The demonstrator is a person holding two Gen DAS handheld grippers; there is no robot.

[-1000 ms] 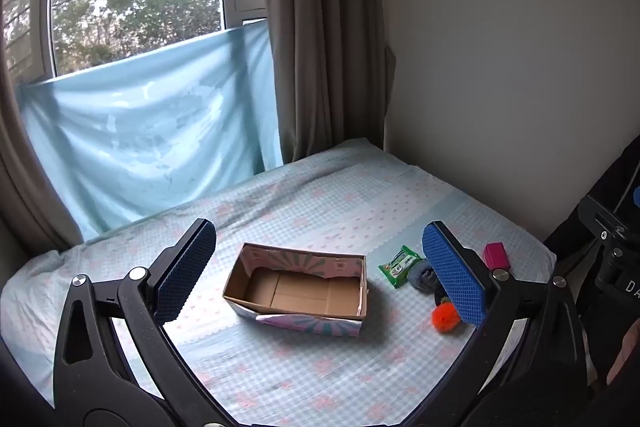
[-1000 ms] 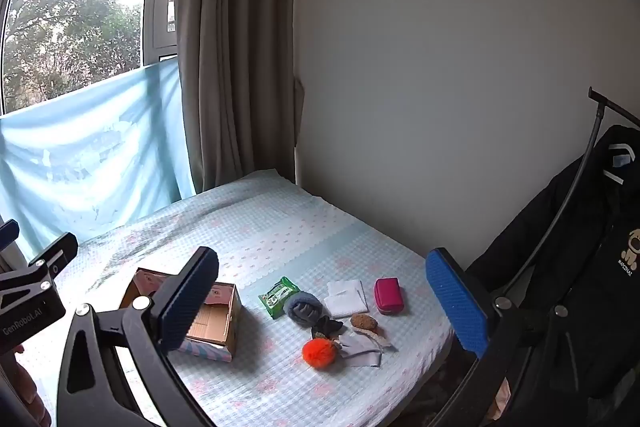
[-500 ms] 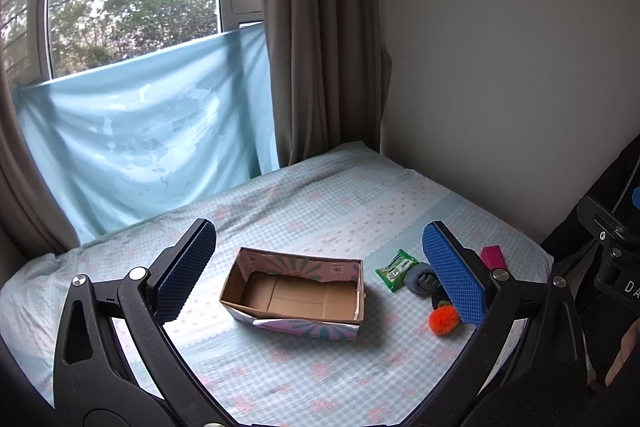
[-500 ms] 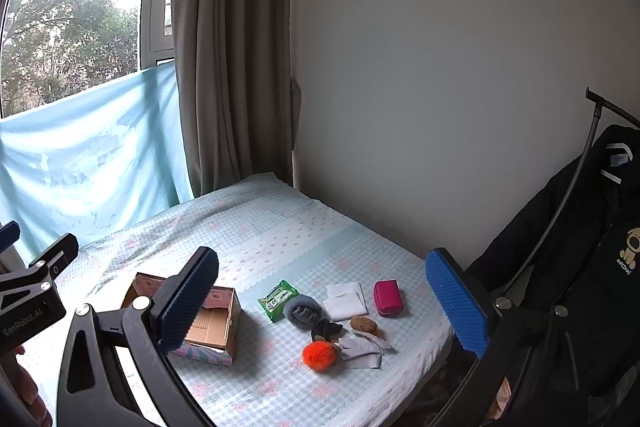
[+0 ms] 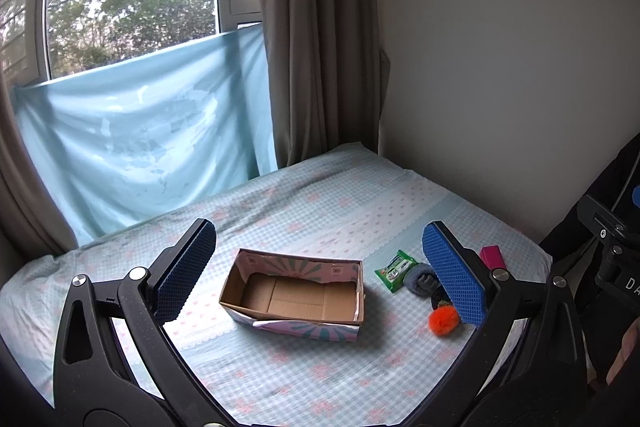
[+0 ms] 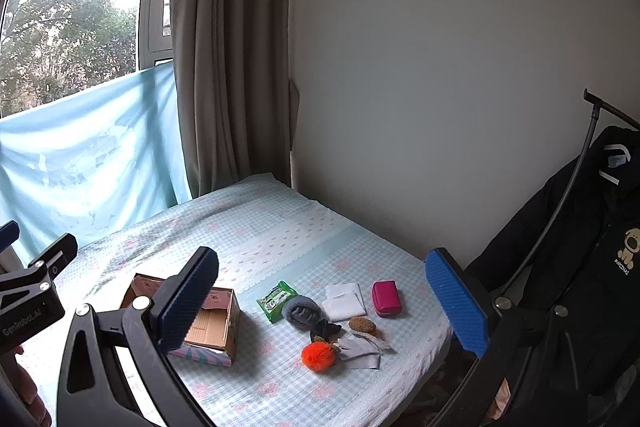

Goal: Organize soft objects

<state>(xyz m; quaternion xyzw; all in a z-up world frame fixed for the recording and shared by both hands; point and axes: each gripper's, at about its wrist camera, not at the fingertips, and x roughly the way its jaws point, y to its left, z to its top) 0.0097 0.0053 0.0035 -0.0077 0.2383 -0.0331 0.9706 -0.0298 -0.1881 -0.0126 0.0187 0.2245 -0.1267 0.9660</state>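
The left gripper's black body, at the right wrist view's left edge, reads "GenRobot.AI". Print on the green packet and under the jacket's dog emblem is too small to read.

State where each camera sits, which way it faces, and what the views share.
Left wrist: on the left gripper, open, above the bed, facing the empty cardboard box; right gripper edge at right.
Right wrist: on the right gripper, open, facing the orange pom-pom; left gripper at left.
Shared: box, pom-pom, green wipes pack.
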